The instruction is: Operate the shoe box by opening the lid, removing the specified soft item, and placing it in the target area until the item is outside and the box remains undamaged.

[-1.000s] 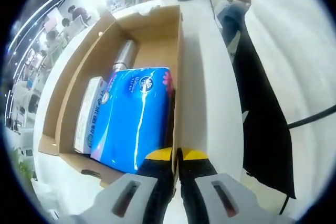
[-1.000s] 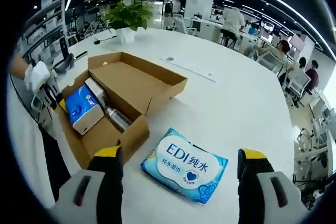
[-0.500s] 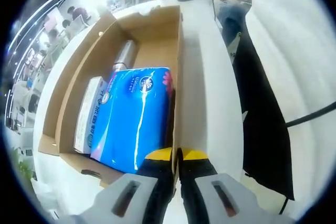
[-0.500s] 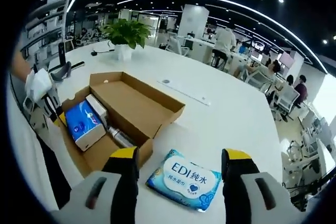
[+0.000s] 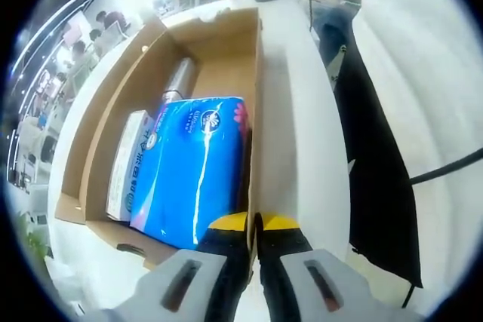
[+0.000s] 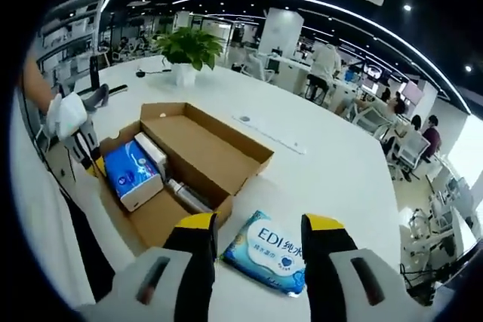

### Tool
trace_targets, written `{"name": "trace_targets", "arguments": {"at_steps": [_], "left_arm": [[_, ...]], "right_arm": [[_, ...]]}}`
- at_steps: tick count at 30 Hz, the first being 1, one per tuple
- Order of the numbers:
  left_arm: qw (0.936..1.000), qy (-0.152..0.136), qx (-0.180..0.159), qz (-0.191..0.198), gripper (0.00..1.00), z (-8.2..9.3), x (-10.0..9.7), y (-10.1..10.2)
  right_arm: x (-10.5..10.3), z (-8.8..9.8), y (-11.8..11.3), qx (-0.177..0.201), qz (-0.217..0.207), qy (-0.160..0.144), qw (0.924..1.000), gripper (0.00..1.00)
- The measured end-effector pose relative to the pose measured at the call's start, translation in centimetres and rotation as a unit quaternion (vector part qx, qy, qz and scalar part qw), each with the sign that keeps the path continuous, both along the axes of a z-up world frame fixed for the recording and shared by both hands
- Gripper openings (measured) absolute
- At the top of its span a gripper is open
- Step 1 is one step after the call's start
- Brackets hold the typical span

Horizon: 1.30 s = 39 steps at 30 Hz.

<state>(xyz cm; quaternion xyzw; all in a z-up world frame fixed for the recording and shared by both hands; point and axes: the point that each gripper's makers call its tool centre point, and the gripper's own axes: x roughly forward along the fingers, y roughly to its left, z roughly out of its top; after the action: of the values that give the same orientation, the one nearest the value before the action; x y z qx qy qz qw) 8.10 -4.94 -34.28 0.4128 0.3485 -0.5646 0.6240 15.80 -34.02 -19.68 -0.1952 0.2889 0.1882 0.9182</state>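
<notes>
Wipes are lying on the white table just right of the box, outside it and between the spread jaws of the right gripper, which is hovering above with nothing in its grasp. Judging from this, the soft pack is already out and set down, and the step in hand looks like the release and retreat; the next move probably calls for lifting the right gripper straight away without dragging the pack or brushing the cardboard. In the left gripper view, the left gripper is sitting with its jaws pressed together on the box's near right wall, apparently pinching the thin cardboard edge to steady it. Inside, a blue tissue pack is lying over a white carton, with a silver bottle beyond it toward the far end. The lid is lying open and flat to the right. Open table is stretching far and right of the wipes, giving ample room; the near side is tighter, where the table edge is meeting a dark drop. A potted plant is standing well apart at the far left.
</notes>
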Motion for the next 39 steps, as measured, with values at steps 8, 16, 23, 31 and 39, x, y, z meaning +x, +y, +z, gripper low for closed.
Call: {"name": "trace_targets", "arguments": {"at_steps": [8, 16, 23, 31, 39], "left_arm": [[1.0, -0.001, 0.0, 0.001, 0.03, 0.0, 0.0, 0.0], [1.0, 0.0, -0.001, 0.003, 0.03, 0.0, 0.0, 0.0], [1.0, 0.0, -0.001, 0.005, 0.03, 0.0, 0.0, 0.0], [1.0, -0.001, -0.002, 0.005, 0.03, 0.0, 0.0, 0.0], [1.0, -0.001, -0.003, 0.003, 0.03, 0.0, 0.0, 0.0]], "right_arm": [[-0.5, -1.1, 2.3, -0.079, 0.067, 0.01, 0.9946, 0.36], [-1.0, -2.7, 6.0, -0.037, 0.112, 0.038, 0.9922, 0.33], [-1.8, -4.1, 7.5, -0.093, 0.163, 0.048, 0.981, 0.33], [-2.5, -5.5, 8.2, -0.11, 0.174, 0.063, 0.9765, 0.32], [-2.6, -6.3, 10.5, -0.122, 0.203, 0.067, 0.9691, 0.32]]}}
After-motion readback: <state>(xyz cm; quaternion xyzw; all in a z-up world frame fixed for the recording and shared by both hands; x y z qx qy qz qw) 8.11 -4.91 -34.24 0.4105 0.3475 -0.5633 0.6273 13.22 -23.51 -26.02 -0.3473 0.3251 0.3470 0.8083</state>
